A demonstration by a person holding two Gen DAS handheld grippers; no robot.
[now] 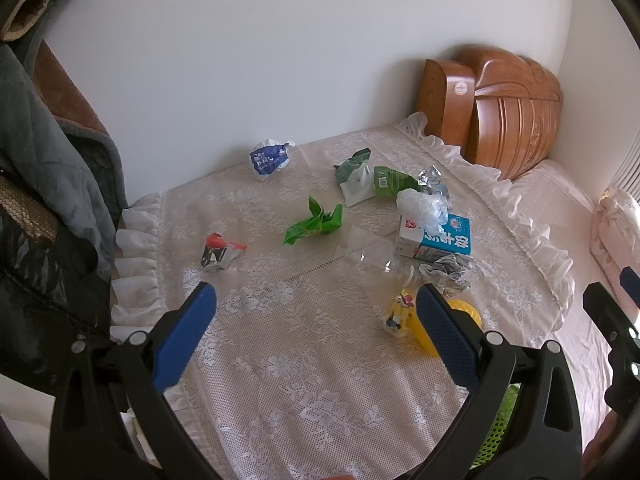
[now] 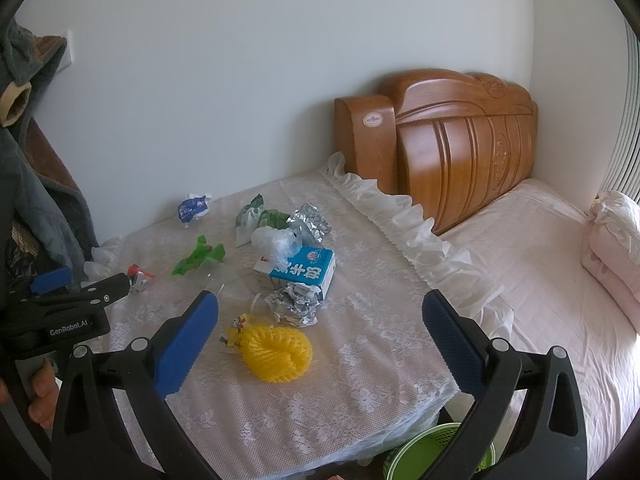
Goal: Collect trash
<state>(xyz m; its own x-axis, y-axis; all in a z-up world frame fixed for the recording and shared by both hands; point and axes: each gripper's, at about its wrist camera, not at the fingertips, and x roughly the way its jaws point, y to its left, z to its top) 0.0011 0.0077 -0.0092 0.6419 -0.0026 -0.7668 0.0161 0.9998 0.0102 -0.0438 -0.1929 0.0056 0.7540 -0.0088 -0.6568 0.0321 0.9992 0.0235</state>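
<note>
Trash lies scattered on a lace-covered table (image 1: 304, 368): a red-black wrapper (image 1: 219, 254), a green wrapper (image 1: 314, 222), a blue-white wrapper (image 1: 269, 158), a clear plastic bottle (image 1: 376, 260), a blue milk carton (image 2: 300, 272), crumpled foil (image 2: 294, 304) and a yellow foam net (image 2: 278, 354). My left gripper (image 1: 316, 312) is open and empty above the table's near part. My right gripper (image 2: 320, 316) is open and empty above the yellow net. A green bin (image 2: 432, 452) stands below the table's near right edge.
A wooden headboard (image 2: 460, 156) and a pink bed (image 2: 560, 280) lie to the right. Dark jackets (image 1: 48, 184) hang at the left. A white wall is behind the table. The left gripper also shows in the right wrist view (image 2: 80, 296).
</note>
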